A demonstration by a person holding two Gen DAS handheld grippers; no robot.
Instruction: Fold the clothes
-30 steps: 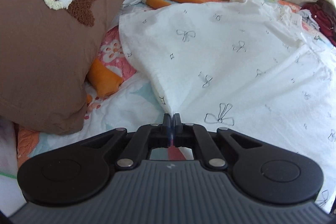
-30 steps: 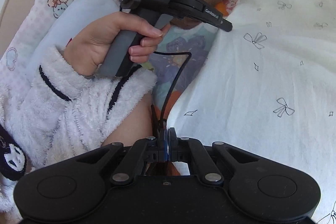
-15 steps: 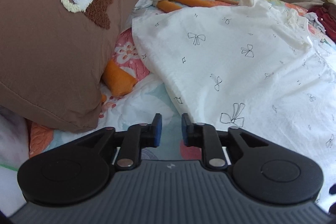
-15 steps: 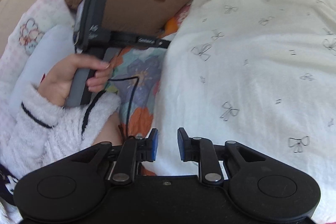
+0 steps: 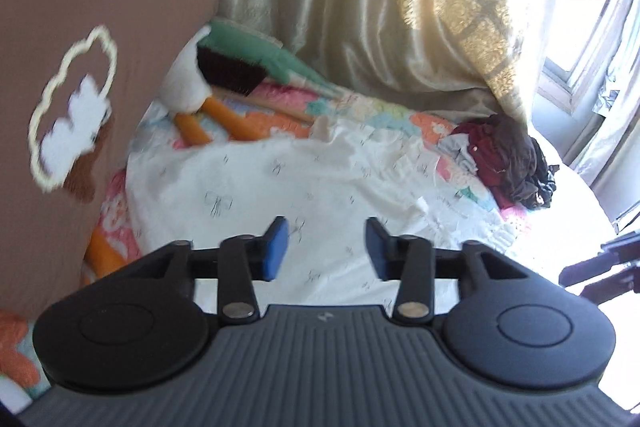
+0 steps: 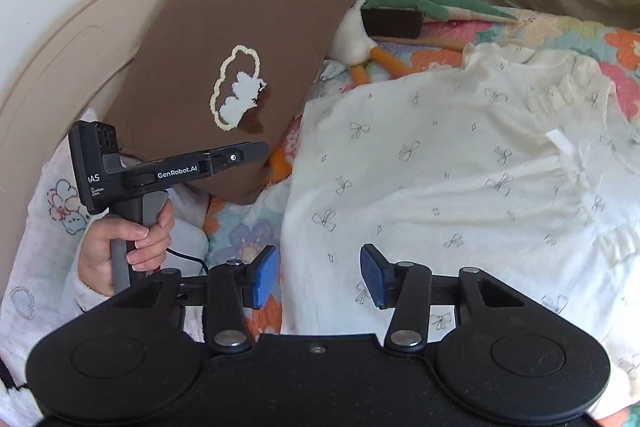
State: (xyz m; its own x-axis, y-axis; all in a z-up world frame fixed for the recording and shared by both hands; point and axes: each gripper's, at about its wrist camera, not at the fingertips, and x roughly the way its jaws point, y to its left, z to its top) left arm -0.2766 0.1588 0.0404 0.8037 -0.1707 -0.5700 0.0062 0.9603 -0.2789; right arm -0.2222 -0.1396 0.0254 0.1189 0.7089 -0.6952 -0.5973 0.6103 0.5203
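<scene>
Above white garment (image 6: 460, 187), both tools gaping empty, right tool (image 6: 318, 277) just widened, left tool (image 5: 325, 247) view alone shows seemingly dark clothes pile (image 5: 508, 163)

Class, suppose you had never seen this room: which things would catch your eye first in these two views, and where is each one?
First, the white bow-print garment spread over the flowery quilt, filling the middle of both views. Next, the brown pillow with its cloud patch, propped at the left, and the stuffed goose lying beside it. Nearer the camera, the right gripper hangs open above the garment's edge.
</scene>
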